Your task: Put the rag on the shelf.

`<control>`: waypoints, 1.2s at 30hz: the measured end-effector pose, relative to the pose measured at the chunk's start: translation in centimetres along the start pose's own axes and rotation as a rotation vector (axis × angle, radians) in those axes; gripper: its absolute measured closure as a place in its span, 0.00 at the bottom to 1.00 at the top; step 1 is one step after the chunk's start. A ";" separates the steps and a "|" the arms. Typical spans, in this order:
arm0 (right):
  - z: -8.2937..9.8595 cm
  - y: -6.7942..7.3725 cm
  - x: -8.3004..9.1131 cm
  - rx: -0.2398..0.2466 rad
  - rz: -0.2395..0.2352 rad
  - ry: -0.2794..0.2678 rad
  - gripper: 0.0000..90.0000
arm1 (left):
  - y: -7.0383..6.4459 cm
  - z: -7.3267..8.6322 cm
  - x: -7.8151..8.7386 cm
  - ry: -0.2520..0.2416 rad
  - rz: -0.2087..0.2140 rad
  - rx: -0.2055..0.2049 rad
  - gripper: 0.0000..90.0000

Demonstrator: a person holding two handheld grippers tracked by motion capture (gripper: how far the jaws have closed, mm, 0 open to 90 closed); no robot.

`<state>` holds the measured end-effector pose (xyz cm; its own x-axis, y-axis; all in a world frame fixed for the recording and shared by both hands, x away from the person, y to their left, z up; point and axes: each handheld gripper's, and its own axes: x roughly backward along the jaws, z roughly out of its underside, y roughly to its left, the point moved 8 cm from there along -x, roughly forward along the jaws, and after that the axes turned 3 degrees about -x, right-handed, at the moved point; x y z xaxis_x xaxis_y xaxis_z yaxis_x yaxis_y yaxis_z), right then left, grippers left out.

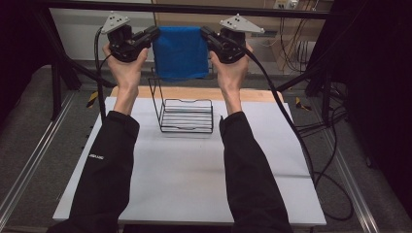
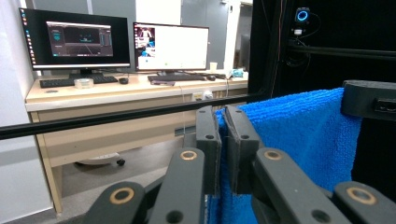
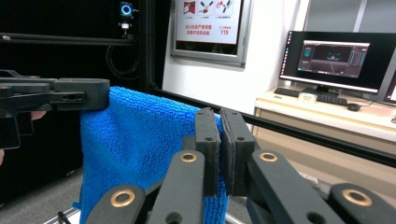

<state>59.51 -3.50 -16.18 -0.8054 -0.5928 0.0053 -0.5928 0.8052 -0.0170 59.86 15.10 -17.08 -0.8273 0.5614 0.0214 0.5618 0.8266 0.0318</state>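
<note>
You've got one white table (image 1: 194, 179), one black wire rack (image 1: 185, 115) sitting below the jaws, one blue towel (image 1: 180, 51) and two grippers. Your left gripper (image 1: 154, 33) and right gripper (image 1: 204, 32) are each pinched tight on a top corner, so the towel hangs stretched between them above the rack.

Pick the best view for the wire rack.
High view: the rack stands whole on the table, below the blue cloth held up between the left gripper and right gripper. The right gripper view may catch a wire at its bottom edge.
</note>
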 end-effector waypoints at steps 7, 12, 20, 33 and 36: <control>2.1 -0.2 0.2 -0.023 -0.010 0.032 0.96 | -0.4 1.6 0.1 0.031 0.011 -0.023 0.94; 3.5 -0.1 0.8 -0.038 -0.024 0.041 0.96 | -0.8 2.9 0.4 0.050 0.030 -0.036 0.94; 4.8 0.3 1.5 -0.049 -0.039 0.061 0.96 | -1.3 4.1 1.3 0.051 0.049 -0.052 0.94; 5.2 1.4 3.0 -0.040 -0.085 0.093 0.96 | -2.2 4.9 3.1 0.067 0.082 -0.068 0.94; 5.4 1.8 3.4 -0.033 -0.097 0.103 0.96 | -2.3 5.3 3.4 0.081 0.088 -0.058 0.94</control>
<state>55.73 -4.10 -21.54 -0.7396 -0.6644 0.1078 -0.6664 0.7453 0.0212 55.73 15.29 -22.42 -0.7733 0.6249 0.1077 0.6334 0.7693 0.0838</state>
